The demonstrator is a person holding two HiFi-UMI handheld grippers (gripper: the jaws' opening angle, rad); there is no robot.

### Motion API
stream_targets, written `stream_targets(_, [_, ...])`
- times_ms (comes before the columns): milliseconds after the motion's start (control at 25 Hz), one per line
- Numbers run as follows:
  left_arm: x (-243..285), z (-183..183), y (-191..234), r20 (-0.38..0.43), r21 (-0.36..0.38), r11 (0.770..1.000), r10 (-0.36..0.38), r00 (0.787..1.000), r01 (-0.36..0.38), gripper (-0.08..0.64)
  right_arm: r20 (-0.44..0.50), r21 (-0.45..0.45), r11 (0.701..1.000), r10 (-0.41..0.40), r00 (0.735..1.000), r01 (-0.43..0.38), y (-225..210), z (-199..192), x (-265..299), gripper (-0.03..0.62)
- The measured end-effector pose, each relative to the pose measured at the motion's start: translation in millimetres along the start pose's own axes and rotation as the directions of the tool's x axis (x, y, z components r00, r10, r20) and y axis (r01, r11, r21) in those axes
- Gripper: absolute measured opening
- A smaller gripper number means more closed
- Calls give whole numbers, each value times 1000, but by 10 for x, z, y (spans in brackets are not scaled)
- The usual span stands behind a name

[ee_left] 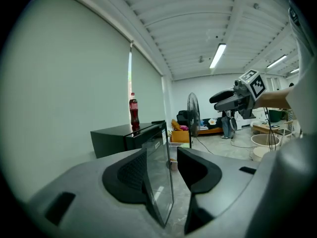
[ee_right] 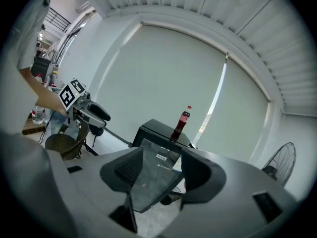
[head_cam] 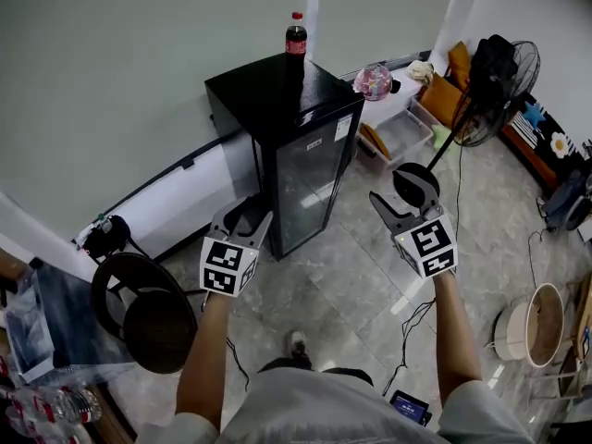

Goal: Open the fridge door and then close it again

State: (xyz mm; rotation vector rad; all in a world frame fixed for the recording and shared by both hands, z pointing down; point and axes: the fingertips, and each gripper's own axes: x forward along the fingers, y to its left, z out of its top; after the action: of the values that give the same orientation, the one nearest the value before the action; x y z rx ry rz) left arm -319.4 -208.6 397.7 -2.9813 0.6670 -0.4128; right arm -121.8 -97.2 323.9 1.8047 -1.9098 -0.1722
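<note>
A small black fridge with a glass door stands against the wall, its door shut. A cola bottle stands on its top. My left gripper hovers in front of the fridge's lower left corner, open and empty. My right gripper hangs to the right of the door, apart from it, also open with nothing between its fingers. In the left gripper view the jaws frame the glass door, and the bottle shows behind. In the right gripper view the jaws point at the fridge.
A standing fan, orange cushions and a clear storage box sit to the fridge's right. A round dark chair stands at the left, a white bin at the right. Cables run over the tiled floor.
</note>
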Motion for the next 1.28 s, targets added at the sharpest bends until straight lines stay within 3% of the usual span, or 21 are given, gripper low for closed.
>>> stream_targets(360, [652,-381,416,-113,-65,998,-10,994,3,164,-8,-71,991,112,994,-112,-342,105,1066,239])
stream_targets(600, [1046,-760,533,-183,-127,992,1,983,-25,164,-38,-196,948,248,968,-251,-487,88,1744,241])
stream_targets(720, [1255,-998,583,-238,-165,985,14,971,-55,164,-68,-251,896,361,930,-366,-477,85,2112,240])
stream_targets(880, [1534,-1254,669,-302,-206,973,41,952,-107,164,-112,-329,806,485,868,-492,-473,49,2547,239])
stream_targets(1120, [1811,-1595,817,-363,-271,940,97,927,-205,164,-179,-425,647,625,760,-633,-373,-58,2982,239])
stream_targets(1280, [1922,-1786,778,-378,-313,923,96,921,-224,164,-206,-461,547,700,684,-699,-219,-131,3026,239])
